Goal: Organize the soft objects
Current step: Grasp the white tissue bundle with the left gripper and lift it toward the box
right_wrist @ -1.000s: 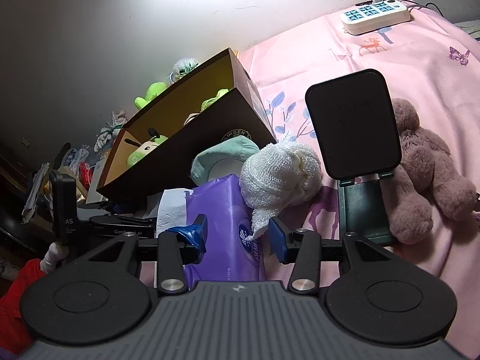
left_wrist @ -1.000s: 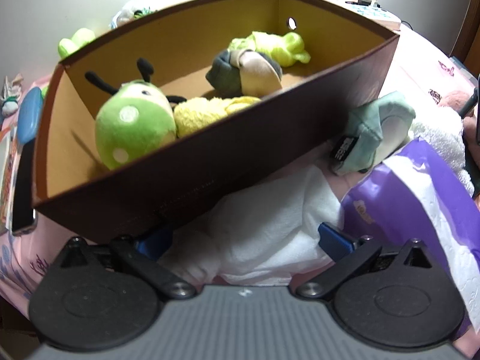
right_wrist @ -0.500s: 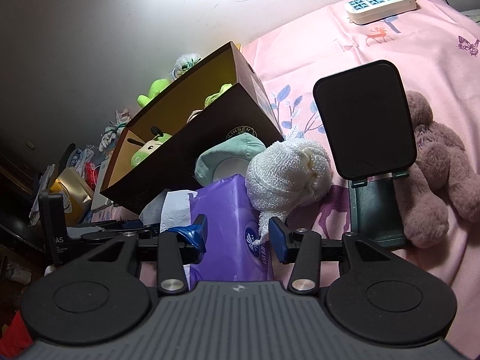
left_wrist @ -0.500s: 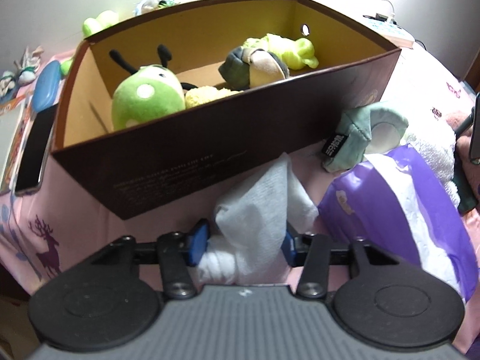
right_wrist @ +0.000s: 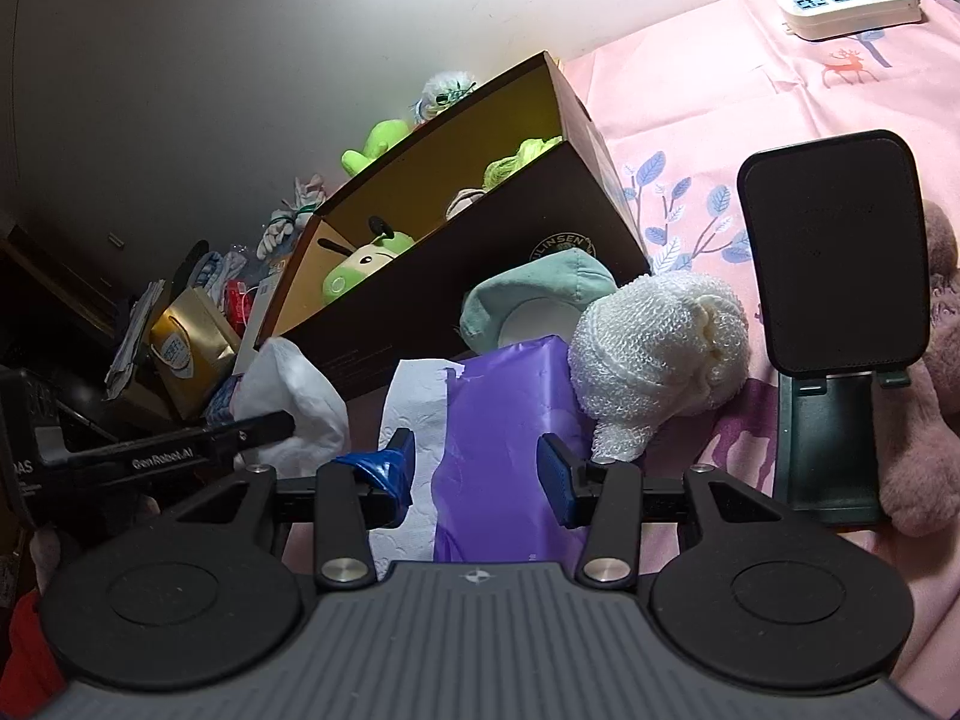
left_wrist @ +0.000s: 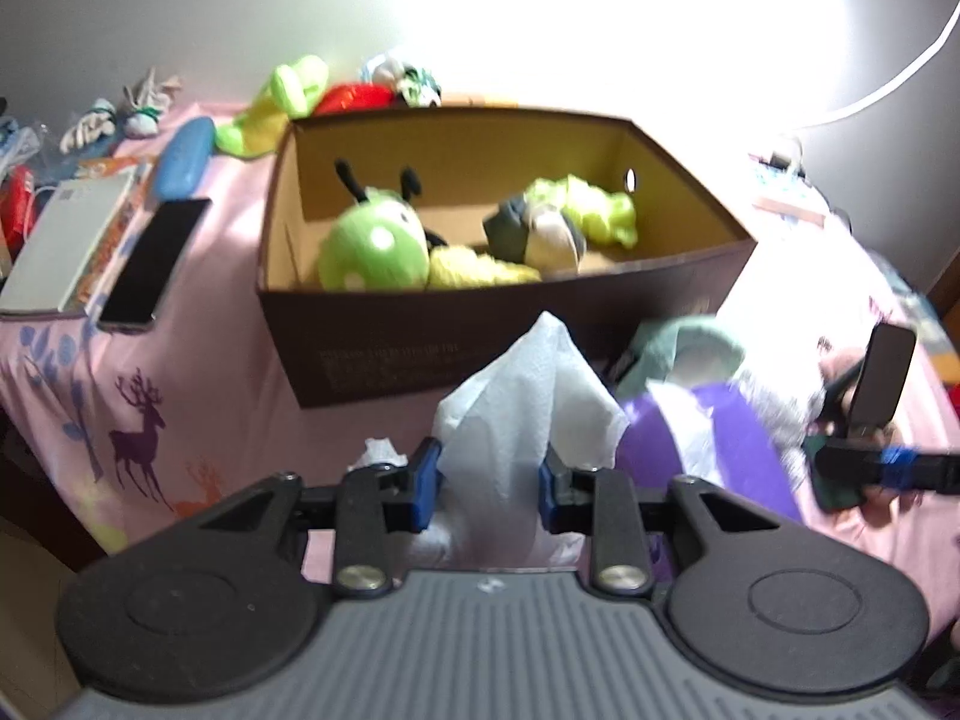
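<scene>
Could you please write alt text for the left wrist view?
The left tongs grip a white tissue in front of a brown box holding a green bug toy, on a pink deer-print sheet.

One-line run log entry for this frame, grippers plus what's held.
left gripper: shut on white tissue | right gripper: around purple tissue pack, grip unclear | box: holds plush toys

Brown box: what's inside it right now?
Inside the brown box: a green round-headed plush with black antennae, a grey and cream plush and a lime-green plush. The near wall hides the floor beneath them.
</scene>
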The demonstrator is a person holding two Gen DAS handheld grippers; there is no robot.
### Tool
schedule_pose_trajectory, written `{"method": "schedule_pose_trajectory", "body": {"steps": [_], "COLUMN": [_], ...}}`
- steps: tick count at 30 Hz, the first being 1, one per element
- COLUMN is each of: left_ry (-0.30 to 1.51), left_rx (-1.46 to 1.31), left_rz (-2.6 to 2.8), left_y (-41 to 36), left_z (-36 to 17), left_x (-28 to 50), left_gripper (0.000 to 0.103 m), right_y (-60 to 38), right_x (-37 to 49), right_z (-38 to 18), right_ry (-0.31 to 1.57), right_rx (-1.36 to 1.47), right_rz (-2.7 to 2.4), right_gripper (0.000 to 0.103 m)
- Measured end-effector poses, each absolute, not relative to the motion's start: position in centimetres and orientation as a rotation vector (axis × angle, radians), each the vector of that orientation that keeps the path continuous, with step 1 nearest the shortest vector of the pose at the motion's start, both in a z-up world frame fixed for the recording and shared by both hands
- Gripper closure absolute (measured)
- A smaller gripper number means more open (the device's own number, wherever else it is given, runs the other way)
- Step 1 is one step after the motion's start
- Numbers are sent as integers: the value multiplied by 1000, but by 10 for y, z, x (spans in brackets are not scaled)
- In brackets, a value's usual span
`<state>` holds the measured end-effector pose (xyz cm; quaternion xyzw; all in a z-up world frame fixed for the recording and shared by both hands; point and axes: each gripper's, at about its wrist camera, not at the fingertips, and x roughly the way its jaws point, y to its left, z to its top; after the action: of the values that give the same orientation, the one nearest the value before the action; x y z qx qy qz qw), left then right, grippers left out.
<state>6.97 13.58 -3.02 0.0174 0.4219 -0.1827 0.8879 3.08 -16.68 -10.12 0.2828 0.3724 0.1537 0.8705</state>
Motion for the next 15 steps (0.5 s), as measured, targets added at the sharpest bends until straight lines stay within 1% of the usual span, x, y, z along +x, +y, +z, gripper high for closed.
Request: {"method": "schedule_pose_trajectory", "body": {"steps": [7, 15], "left_ry": [780, 768], "left_rx": [-8, -10], "left_rz": [-372, -338], "left_y": [128, 103], "left_z": [7, 8], "left_x": [98, 174], "left_gripper": [73, 73], "right_y": [-173, -202], "right_x": [27, 7], "right_z": [-101, -102], "right_ry": [768, 735], "right_rx": [602, 650], "right_rz": [333, 215], "right_gripper": [74, 74]}}
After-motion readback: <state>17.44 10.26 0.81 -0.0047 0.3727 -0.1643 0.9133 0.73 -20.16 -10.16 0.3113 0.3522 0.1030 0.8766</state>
